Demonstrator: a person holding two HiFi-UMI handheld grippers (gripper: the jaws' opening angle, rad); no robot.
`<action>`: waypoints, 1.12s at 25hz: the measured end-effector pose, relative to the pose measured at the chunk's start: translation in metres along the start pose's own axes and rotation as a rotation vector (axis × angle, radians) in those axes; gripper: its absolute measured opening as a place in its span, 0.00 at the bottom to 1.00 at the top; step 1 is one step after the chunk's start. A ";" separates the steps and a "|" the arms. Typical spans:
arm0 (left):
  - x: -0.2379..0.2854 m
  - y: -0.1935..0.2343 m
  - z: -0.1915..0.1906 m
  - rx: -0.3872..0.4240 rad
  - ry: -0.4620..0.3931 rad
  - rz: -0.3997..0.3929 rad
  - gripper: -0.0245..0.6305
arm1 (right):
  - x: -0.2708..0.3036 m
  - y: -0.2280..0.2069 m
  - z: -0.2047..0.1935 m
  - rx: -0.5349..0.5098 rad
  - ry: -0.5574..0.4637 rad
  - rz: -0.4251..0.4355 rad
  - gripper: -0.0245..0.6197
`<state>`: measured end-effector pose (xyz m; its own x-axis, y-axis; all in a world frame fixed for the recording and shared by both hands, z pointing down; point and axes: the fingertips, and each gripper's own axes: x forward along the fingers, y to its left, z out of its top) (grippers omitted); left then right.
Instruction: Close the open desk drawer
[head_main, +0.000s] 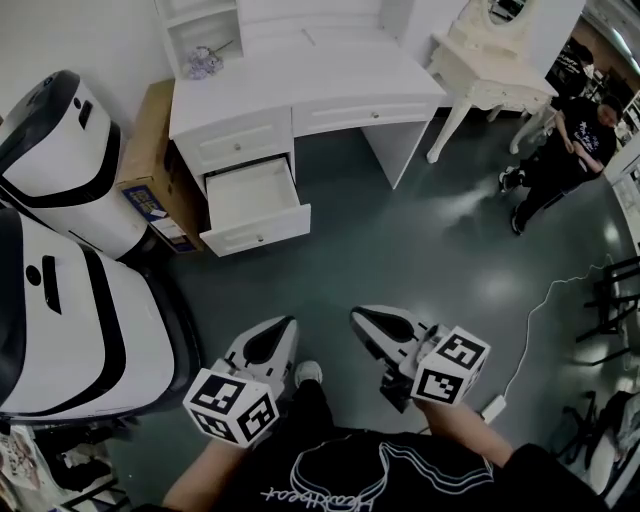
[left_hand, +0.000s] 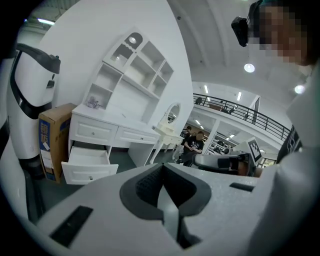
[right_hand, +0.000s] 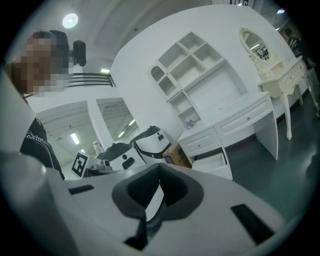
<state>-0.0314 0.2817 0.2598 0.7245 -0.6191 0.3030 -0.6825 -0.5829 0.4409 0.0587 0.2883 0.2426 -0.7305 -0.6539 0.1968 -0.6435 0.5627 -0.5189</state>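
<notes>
A white desk stands at the far wall, and its lower left drawer is pulled out and looks empty. The same open drawer shows low on the left in the left gripper view, and the drawer shows small in the right gripper view. My left gripper and right gripper are both held close to my body, well short of the desk. Both have their jaws shut with nothing between them.
Two large white machines with black trim stand at the left, with a cardboard box between them and the desk. A cream dressing table is at the back right. A person in black stands beyond it. A white cable runs across the dark floor.
</notes>
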 end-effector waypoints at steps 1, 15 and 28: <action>0.006 0.010 0.003 -0.011 0.002 0.001 0.04 | 0.008 -0.008 0.003 0.004 0.008 -0.010 0.05; 0.063 0.119 0.019 -0.059 0.027 0.075 0.04 | 0.100 -0.079 0.013 -0.023 0.105 -0.081 0.05; 0.148 0.204 -0.016 -0.135 0.066 0.211 0.04 | 0.186 -0.183 -0.028 0.053 0.240 0.010 0.05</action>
<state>-0.0616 0.0792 0.4084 0.5753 -0.6814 0.4524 -0.8033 -0.3664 0.4696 0.0341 0.0778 0.3972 -0.7743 -0.5061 0.3800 -0.6276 0.5371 -0.5636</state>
